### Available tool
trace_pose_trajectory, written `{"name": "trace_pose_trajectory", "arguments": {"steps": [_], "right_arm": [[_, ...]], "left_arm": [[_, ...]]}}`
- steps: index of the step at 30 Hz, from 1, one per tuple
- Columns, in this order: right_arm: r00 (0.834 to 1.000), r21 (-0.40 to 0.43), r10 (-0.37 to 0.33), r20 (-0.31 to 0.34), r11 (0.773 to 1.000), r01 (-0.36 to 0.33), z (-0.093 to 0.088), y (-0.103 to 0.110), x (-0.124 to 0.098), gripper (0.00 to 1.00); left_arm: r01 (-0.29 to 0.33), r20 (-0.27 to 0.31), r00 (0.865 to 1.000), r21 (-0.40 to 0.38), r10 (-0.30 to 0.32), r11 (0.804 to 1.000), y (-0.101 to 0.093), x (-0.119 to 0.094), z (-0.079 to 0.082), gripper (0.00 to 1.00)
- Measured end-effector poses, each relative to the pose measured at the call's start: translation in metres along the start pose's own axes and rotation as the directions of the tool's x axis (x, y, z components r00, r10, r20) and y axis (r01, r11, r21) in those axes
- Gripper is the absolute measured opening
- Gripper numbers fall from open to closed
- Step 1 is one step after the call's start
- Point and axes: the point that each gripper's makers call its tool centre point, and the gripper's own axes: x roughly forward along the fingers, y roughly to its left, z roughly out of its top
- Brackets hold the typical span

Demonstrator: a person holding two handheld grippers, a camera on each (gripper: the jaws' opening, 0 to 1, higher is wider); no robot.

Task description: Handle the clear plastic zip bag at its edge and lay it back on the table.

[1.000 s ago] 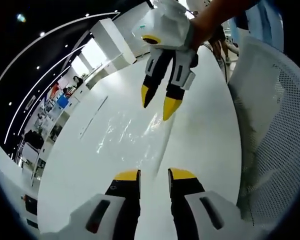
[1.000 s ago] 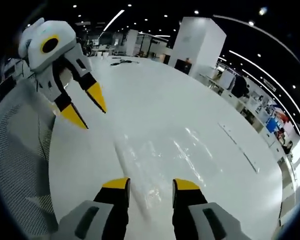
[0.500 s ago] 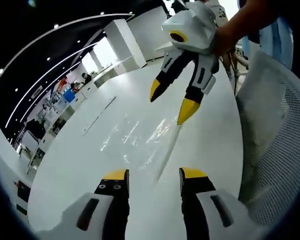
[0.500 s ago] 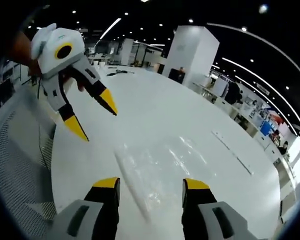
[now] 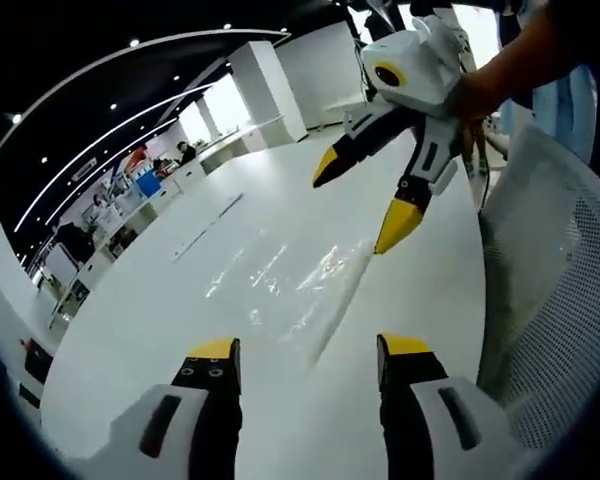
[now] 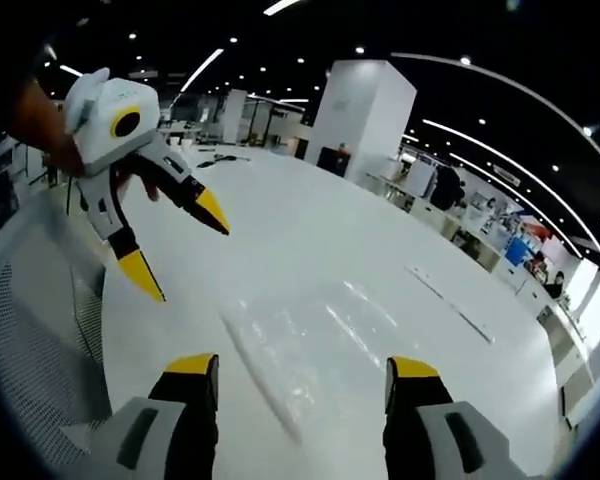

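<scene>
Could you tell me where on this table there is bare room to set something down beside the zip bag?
The white table is bare beyond the clear zip bag, up to the thin strip lying toward the far edge. It is tighter on the mesh chair side, where the left gripper hangs open beside the bag's zip edge; the right gripper is open too.

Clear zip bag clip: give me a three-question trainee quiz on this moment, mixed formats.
1. True or false: the clear plastic zip bag lies flat on the white table.
2. The left tool is: A open, B shut on the bag, C shut on nothing.
3. Fill in: beside the table stands a white mesh ___.

Key: 1 true; 2 A; 3 chair. The right tool is open too.
</scene>
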Motion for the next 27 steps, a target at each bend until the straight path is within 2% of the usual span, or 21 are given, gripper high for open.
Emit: {"name": "trace_pose_trajectory", "arguments": {"steps": [7, 15, 19, 21, 27], "right_arm": [[1.0, 0.031, -0.006, -0.001, 0.999, 0.006, -0.001, 0.001, -0.004, 0.82], [1.0, 0.086, -0.016, 0.013, 0.996, 0.015, -0.002, 0.0, -0.008, 0.97], [1.0, 0.1, -0.023, 0.017, 0.995, 0.021, -0.003, 0.002, -0.011, 1.0], [1.0, 0.112, -0.023, 0.014, 0.994, 0.022, -0.004, 0.004, -0.013, 1.0], [0.999, 0.154, -0.039, 0.02, 0.987, 0.036, -0.006, 0.005, -0.023, 1.0]], "left_arm": [[-0.008, 0.005, 1.0, -0.061, 0.009, 0.998, 0.001, -0.004, -0.007, 0.59], [-0.018, 0.014, 1.0, -0.159, 0.021, 0.987, -0.001, -0.011, -0.008, 0.74], [-0.023, 0.016, 1.0, -0.189, 0.026, 0.982, -0.003, -0.012, -0.01, 0.8], [-0.018, 0.014, 1.0, -0.229, 0.022, 0.973, -0.005, -0.012, -0.012, 0.85], [-0.023, 0.028, 0.999, -0.281, 0.032, 0.959, -0.003, -0.016, -0.014, 0.91]]}}
